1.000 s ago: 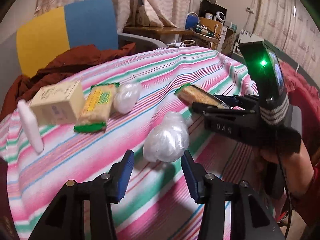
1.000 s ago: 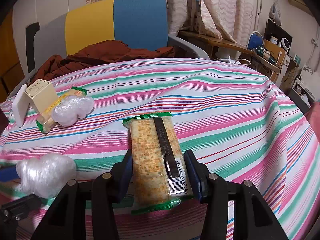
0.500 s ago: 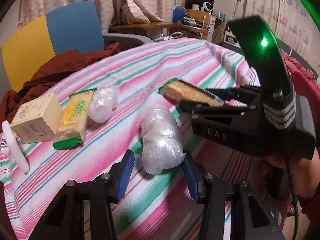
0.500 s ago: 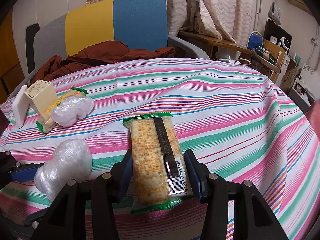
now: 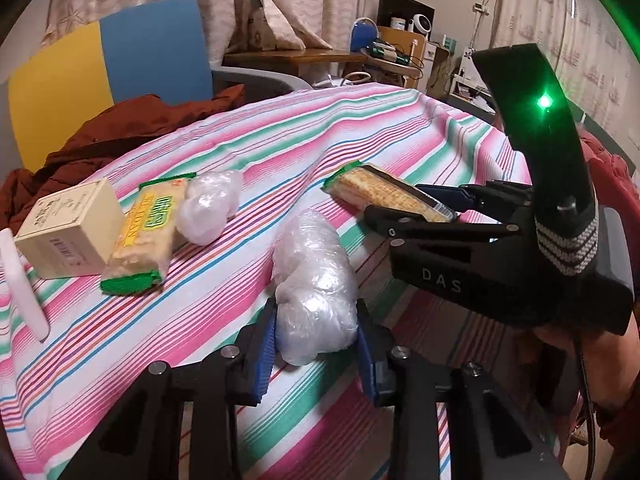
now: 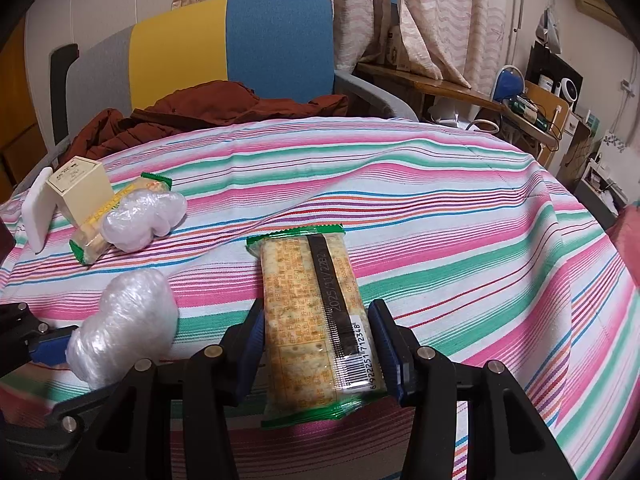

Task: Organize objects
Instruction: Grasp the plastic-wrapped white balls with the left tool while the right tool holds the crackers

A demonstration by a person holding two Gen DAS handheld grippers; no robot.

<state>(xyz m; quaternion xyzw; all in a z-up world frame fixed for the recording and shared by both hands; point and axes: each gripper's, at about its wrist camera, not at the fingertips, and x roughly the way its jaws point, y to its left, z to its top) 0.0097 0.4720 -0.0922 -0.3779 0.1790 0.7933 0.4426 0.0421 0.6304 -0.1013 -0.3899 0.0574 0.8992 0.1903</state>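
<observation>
My left gripper (image 5: 316,344) is shut on a clear crumpled plastic bundle (image 5: 316,292), which also shows in the right wrist view (image 6: 124,332). My right gripper (image 6: 318,340) is shut on a green-edged cracker packet (image 6: 316,312), barcode side up, over the striped tablecloth (image 6: 440,208). In the left wrist view the right gripper (image 5: 448,210) holds that packet (image 5: 384,194) just right of the bundle. At the far left lie a cream box (image 5: 68,228), a second cracker packet (image 5: 148,228), another plastic bundle (image 5: 210,206) and a white flat piece (image 5: 22,284).
A blue, yellow and grey chair (image 6: 224,52) with a rust-brown garment (image 6: 208,110) stands behind the table. A cluttered wooden desk (image 6: 480,100) is at the back right. The table's rounded edge drops off on the right.
My left gripper moved forward and closed its jaws on the plastic bundle, which was loose on the cloth before. My right gripper and its cracker packet have stayed put.
</observation>
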